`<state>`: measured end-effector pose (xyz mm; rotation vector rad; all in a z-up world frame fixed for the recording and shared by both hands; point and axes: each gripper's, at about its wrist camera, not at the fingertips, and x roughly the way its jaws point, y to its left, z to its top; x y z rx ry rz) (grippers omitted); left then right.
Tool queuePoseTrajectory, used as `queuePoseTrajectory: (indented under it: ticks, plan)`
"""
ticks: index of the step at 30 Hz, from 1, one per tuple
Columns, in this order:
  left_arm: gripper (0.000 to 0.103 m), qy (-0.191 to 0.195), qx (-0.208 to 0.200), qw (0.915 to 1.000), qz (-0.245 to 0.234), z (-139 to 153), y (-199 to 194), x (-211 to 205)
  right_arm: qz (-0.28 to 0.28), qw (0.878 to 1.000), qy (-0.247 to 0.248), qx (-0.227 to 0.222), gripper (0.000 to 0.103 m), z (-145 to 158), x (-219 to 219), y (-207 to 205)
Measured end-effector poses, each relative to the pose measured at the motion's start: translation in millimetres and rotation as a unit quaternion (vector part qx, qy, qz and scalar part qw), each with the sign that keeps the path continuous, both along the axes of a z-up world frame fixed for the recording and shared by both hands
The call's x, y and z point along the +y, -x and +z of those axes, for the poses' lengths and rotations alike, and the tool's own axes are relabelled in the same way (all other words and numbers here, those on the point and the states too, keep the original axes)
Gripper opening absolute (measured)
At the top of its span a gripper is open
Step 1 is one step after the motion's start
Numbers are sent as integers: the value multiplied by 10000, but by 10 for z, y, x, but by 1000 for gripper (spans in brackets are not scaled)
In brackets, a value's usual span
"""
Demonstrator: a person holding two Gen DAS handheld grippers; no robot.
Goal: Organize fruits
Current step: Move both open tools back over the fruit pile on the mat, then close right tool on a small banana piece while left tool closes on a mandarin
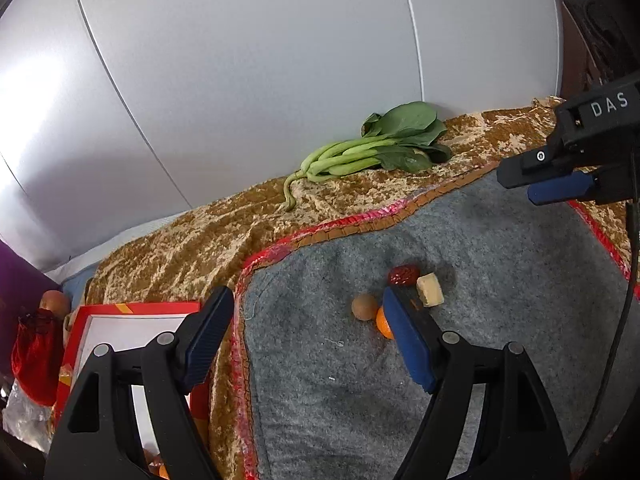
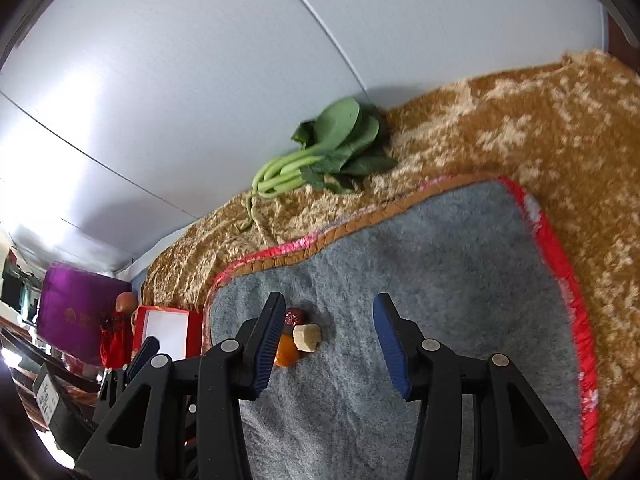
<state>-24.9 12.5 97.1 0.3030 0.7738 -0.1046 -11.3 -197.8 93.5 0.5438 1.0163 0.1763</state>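
Note:
A small cluster lies on the grey mat [image 1: 500, 300]: a red date [image 1: 403, 274], a pale yellow chunk [image 1: 430, 290], a brown round fruit [image 1: 365, 307] and a small orange [image 1: 383, 323] partly hidden by my left gripper's right finger. My left gripper [image 1: 306, 304] is open and empty, above the mat's left edge. In the right wrist view the date [image 2: 295, 315], chunk [image 2: 307, 337] and orange [image 2: 286, 350] sit beside the left finger of my open, empty right gripper [image 2: 329, 322]. The right gripper also shows in the left wrist view [image 1: 560, 176], at upper right.
A red box with a white inside [image 1: 120, 328] stands left of the mat on the golden cloth [image 1: 180, 248]. Leafy greens [image 1: 380, 144] lie at the wall. A red pouch [image 1: 34, 356], an apple [image 1: 54, 302] and a purple box [image 2: 72, 312] are at far left.

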Motion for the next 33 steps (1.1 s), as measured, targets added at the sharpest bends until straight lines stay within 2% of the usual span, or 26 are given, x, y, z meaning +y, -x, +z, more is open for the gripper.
queuePoseTrajectory:
  ticks: [5,8,14,17,19,21,24,29,33]
  plan:
    - [77,-334,327,9988,143,-262,-94,170,157,9992,-125,352,48,-232,172,-164]
    - [77,-204,472,9985,203,-285,-93,279,289,9976,-182,597,48,-354,319,-187]
    - [77,-187,522,9983,181,-309,-35,375,453,9957,104,801,47,-483,621,-185]
    - [77,-119,598,9981,70,-328,5,361,373,9948,202,929,43,-576,672,-220]
    - [77,-89,632,9980,21,-341,36,347,292,9945,255,972,36,-630,703,-260]
    - [77,-56,670,9977,-55,-355,56,328,194,9933,514,1017,34,-690,743,-307]
    - [77,67,724,9972,-184,-354,63,293,94,9922,600,1088,21,-778,769,-340]
    - [77,442,891,9944,-357,-353,7,214,-43,9940,358,1029,15,-695,642,-267]
    - [77,783,1078,9902,-419,-401,-55,112,-207,9970,7,743,15,-454,437,-142]
